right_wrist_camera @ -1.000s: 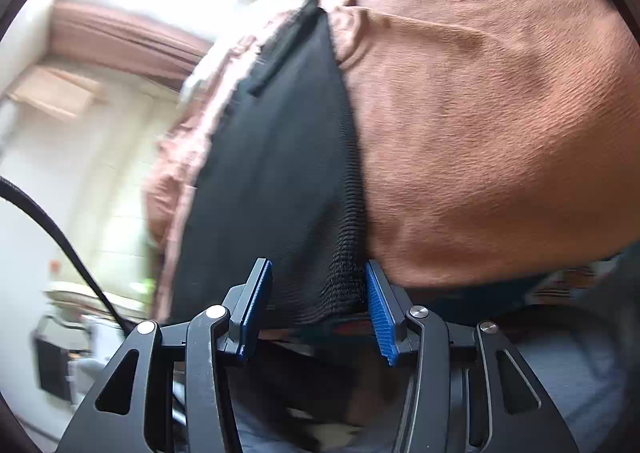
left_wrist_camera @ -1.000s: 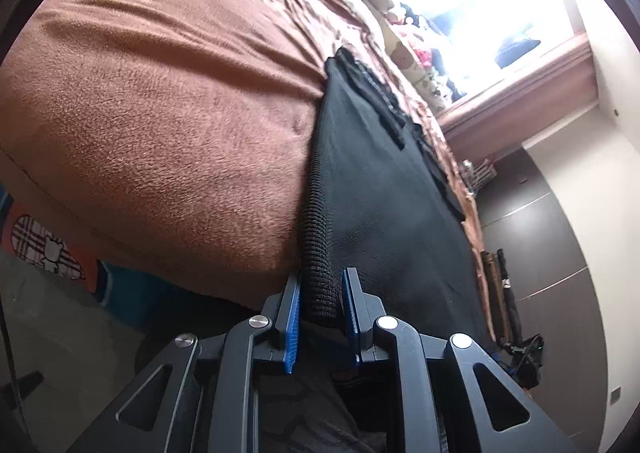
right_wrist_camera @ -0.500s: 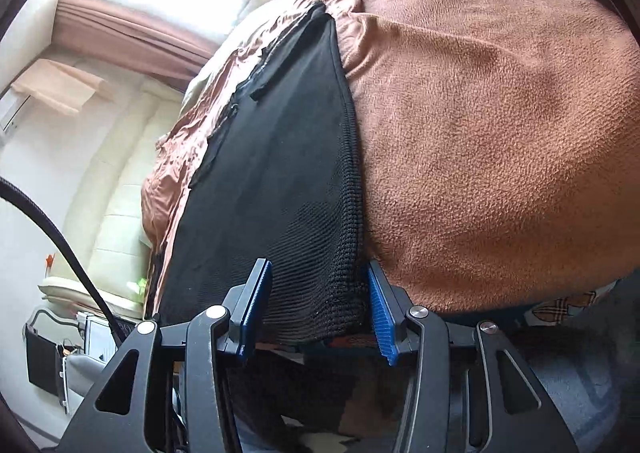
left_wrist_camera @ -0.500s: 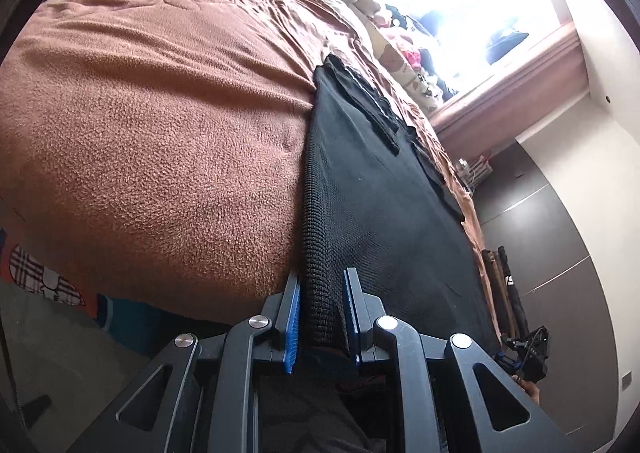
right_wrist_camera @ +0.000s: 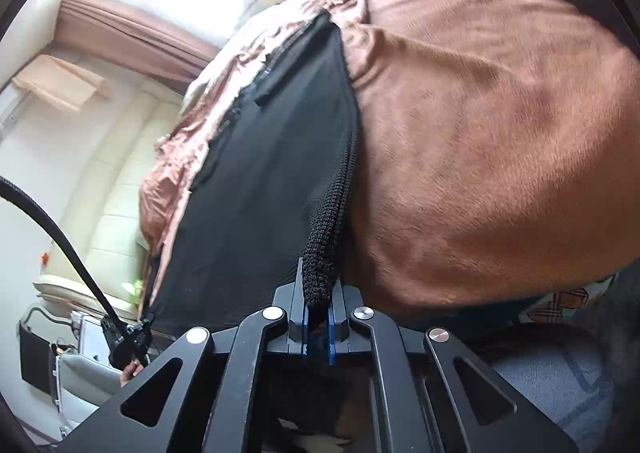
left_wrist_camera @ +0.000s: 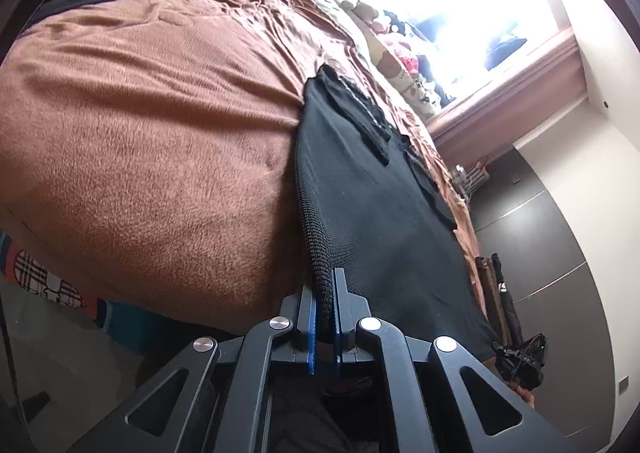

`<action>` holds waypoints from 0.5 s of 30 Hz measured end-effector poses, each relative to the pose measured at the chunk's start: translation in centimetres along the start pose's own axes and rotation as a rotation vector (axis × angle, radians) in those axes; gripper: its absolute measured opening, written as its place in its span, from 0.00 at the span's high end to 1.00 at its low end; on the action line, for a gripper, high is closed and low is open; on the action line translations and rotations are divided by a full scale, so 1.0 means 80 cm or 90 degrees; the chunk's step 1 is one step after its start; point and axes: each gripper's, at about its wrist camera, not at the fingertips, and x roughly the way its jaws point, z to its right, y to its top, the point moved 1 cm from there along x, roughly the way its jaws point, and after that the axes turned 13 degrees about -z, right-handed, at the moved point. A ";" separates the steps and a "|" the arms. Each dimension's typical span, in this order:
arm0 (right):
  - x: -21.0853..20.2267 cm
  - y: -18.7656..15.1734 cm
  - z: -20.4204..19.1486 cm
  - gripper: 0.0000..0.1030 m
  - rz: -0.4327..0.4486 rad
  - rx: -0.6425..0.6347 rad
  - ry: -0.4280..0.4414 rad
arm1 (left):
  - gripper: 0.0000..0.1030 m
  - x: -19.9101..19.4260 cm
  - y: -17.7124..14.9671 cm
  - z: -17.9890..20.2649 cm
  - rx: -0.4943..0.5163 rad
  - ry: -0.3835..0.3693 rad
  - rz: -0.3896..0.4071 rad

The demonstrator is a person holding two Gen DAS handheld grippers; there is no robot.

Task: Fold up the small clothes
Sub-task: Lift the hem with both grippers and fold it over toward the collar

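A black knit garment (left_wrist_camera: pixel 380 213) lies spread flat on the brown blanket (left_wrist_camera: pixel 140 141) of a bed, reaching away toward the window. Its ribbed hem (left_wrist_camera: pixel 316 253) sits at the near edge of the bed. My left gripper (left_wrist_camera: pixel 325 305) is shut on one corner of that hem, the blue pads pinching the rib. In the right wrist view the same garment (right_wrist_camera: pixel 272 173) runs up the frame, and my right gripper (right_wrist_camera: pixel 318 305) is shut on the other ribbed corner (right_wrist_camera: pixel 324 253). Both corners are lifted slightly off the blanket.
Soft toys and pillows (left_wrist_camera: pixel 396 53) line the far side of the bed under a bright window. A dark wardrobe (left_wrist_camera: pixel 560 253) stands beyond the bed in the left view. A cream sofa (right_wrist_camera: pixel 104 213) and a black cable (right_wrist_camera: pixel 60 237) show in the right view.
Both grippers closed from open jaws onto the ribbed hem corners. Both rose a little, pulling the hem up off the blanket.
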 end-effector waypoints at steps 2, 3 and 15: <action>-0.011 0.006 -0.014 0.98 0.014 -0.015 0.004 | 0.94 -0.011 0.008 0.012 0.002 -0.010 0.012; -0.016 0.008 -0.018 0.98 0.019 -0.016 0.009 | 0.94 -0.016 0.014 0.021 0.006 -0.013 0.015; -0.054 0.045 -0.063 0.98 0.077 -0.068 0.040 | 0.94 -0.037 0.105 0.105 0.055 -0.003 0.045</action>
